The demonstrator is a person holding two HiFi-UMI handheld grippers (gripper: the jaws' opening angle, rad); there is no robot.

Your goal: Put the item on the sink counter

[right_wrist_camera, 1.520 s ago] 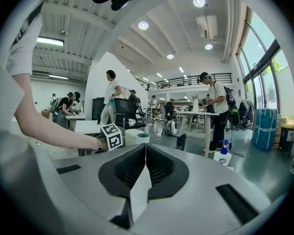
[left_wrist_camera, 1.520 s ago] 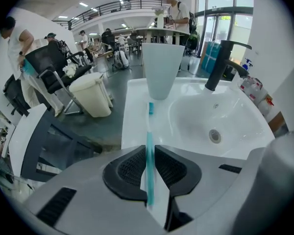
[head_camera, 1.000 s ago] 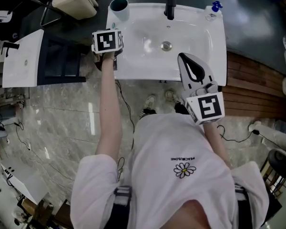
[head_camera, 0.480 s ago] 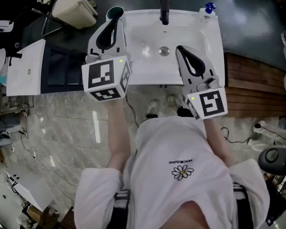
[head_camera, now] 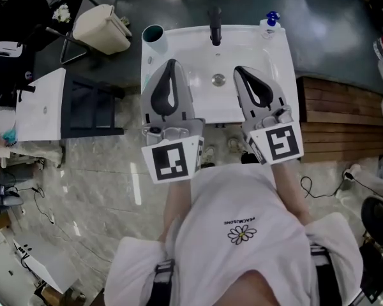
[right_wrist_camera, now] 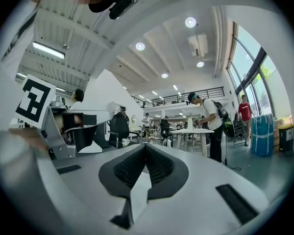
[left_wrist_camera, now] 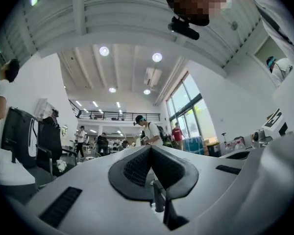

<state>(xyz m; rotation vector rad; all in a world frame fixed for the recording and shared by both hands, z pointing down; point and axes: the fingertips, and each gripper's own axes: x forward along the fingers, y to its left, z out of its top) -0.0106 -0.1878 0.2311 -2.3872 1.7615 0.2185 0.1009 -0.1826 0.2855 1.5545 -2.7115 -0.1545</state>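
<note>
Left hand-held gripper (head_camera: pixel 172 64) lifted above sink edge (head_camera: pixel 218 117), jaws just closed empty

White rectangular sink counter (head_camera: pixel 282 62) with black faucet (head_camera: pixel 214 23), teal cup (head_camera: pixel 153 34) and blue-capped bottle (head_camera: pixel 271 20); pale-grey, black-padded left gripper (head_camera: pixel 172 64) and right gripper (head_camera: pixel 237 70) carry black-and-white square-patterned marker cubes (head_camera: pixel 172 160).

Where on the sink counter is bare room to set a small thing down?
Bare: the back ledge on both sides of the faucet, between the cup and the bottle; also the right rim of the sink counter. Crowded: the two back corners, taken by cup and bottle.
</note>
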